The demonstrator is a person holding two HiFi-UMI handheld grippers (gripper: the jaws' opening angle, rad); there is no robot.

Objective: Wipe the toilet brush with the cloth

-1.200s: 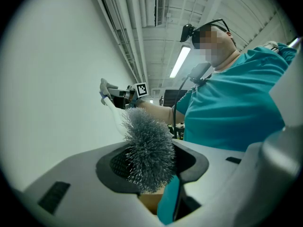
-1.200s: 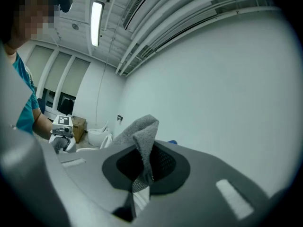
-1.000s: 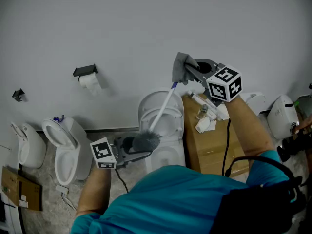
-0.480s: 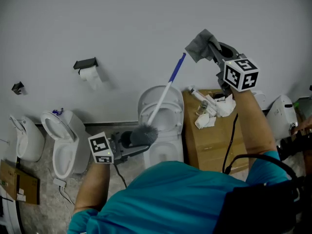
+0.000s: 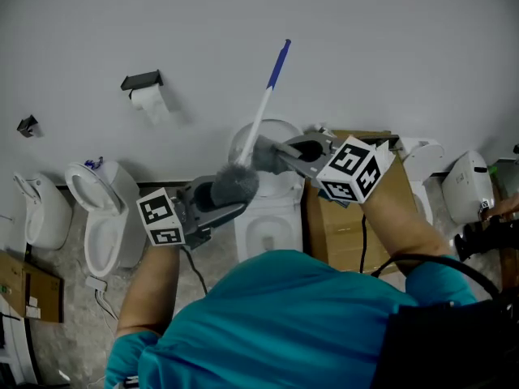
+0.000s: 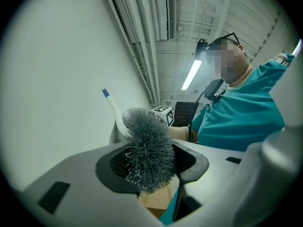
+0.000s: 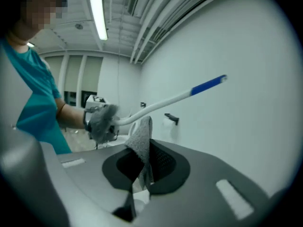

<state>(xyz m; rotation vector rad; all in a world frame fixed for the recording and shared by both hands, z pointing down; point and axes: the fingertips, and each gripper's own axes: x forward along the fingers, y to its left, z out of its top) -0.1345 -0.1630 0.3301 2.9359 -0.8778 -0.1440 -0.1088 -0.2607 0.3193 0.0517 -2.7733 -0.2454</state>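
Note:
The toilet brush has a grey bristle head (image 5: 235, 183) and a white handle (image 5: 261, 112) with a blue tip (image 5: 279, 57). It slants up toward the wall. My left gripper (image 5: 225, 199) is shut on the bristle head (image 6: 149, 150), which fills the space between its jaws. A grey cloth (image 5: 268, 154) hangs pinched in my shut right gripper (image 5: 276, 154) and lies against the low end of the handle, just above the head. In the right gripper view the cloth (image 7: 141, 141) stands up between the jaws, with the handle (image 7: 161, 103) crossing behind it.
A white toilet (image 5: 272, 217) stands directly below the brush against the wall. Another toilet (image 5: 101, 225) is at the left, under a paper roll holder (image 5: 144, 94). A cardboard box (image 5: 389, 193) sits at the right, with more white fixtures (image 5: 470, 186) beyond it.
The right gripper lifted the cloth off the handle's top end, then swung down and left to the handle's base near the head. The left gripper raised the brush slightly; the handle now stands steeper.

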